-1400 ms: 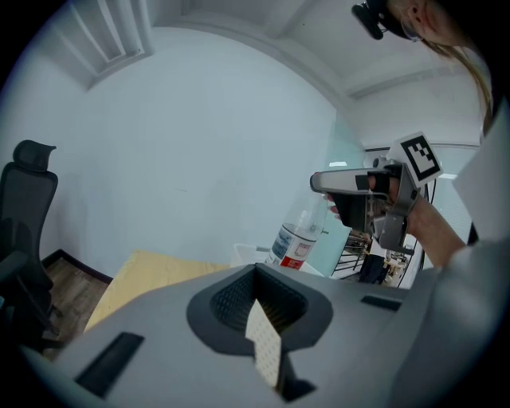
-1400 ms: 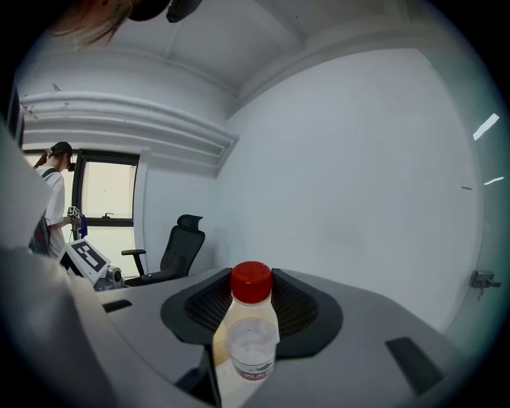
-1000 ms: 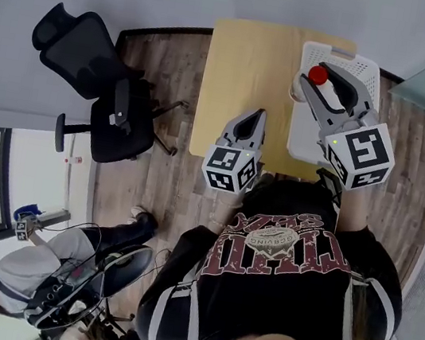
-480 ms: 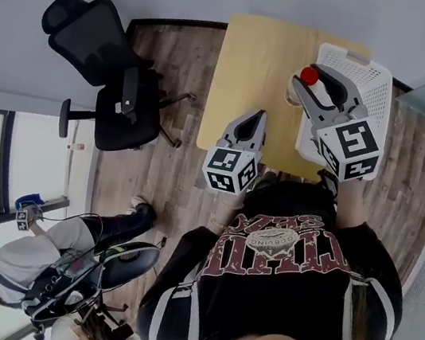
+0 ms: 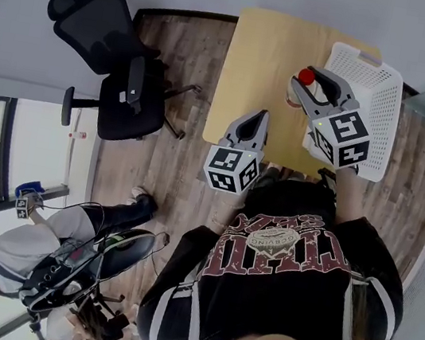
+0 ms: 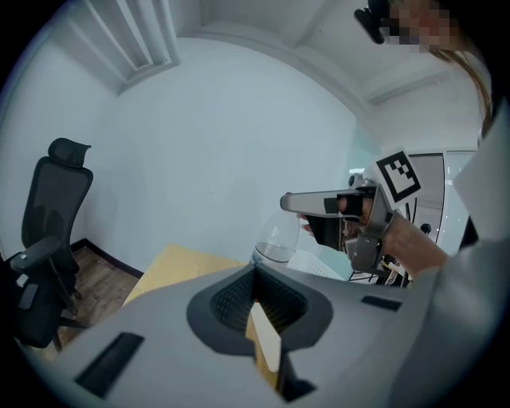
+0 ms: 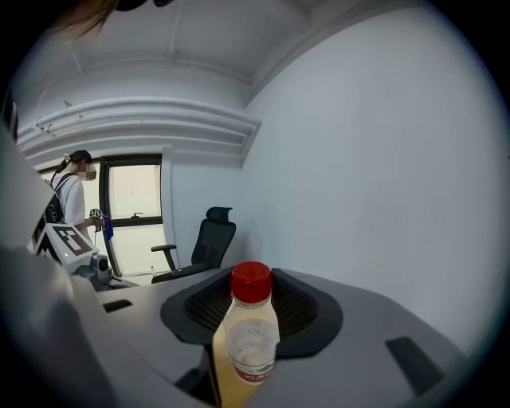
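Head view, left to right:
- Second person [image 5: 35, 265], lower left.
- Black office chair [image 5: 107, 51] on the wood floor [image 5: 166, 157].
- Left gripper [image 5: 259, 116], jaws pressed together with nothing between them, held over the near edge of the yellow table [image 5: 256, 51].
- Right gripper [image 5: 306, 82], jaws pinching a clear bottle [image 5: 293, 96] below its red cap. The bottle stands upright above the table's right side.
- White basket [image 5: 378, 96], just beside the bottle at the table's right end.
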Action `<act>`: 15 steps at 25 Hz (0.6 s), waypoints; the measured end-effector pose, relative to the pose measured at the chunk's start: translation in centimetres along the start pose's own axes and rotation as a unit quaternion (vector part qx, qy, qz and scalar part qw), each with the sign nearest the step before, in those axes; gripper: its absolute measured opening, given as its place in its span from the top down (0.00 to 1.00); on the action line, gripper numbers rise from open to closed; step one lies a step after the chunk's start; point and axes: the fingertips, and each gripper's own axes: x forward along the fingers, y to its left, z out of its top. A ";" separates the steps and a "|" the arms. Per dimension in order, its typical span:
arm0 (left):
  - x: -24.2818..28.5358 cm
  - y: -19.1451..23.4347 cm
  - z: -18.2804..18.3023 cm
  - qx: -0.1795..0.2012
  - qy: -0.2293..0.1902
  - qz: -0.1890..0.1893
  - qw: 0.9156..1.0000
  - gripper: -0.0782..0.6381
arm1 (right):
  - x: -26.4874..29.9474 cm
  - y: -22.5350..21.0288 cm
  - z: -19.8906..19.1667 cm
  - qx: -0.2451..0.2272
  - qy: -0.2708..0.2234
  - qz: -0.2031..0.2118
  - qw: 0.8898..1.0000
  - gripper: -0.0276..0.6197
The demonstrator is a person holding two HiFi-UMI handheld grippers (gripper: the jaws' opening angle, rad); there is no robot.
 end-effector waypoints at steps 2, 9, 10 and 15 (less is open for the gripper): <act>-0.2 0.1 -0.2 -0.001 0.001 0.002 1.000 0.82 | 0.6 0.2 -0.9 0.002 0.009 0.002 1.000 0.70; -1.2 1.2 -0.7 -0.006 0.001 0.010 1.000 0.82 | 2.8 1.3 -3.2 0.006 0.033 0.014 0.999 0.70; -1.4 1.4 -0.8 -0.007 0.002 0.011 1.000 0.83 | 3.1 1.6 -3.5 0.008 0.036 0.016 0.999 0.70; -1.8 1.9 -0.9 -0.008 -0.001 0.015 1.000 0.82 | 4.2 2.3 -4.9 0.014 0.048 0.026 0.998 0.70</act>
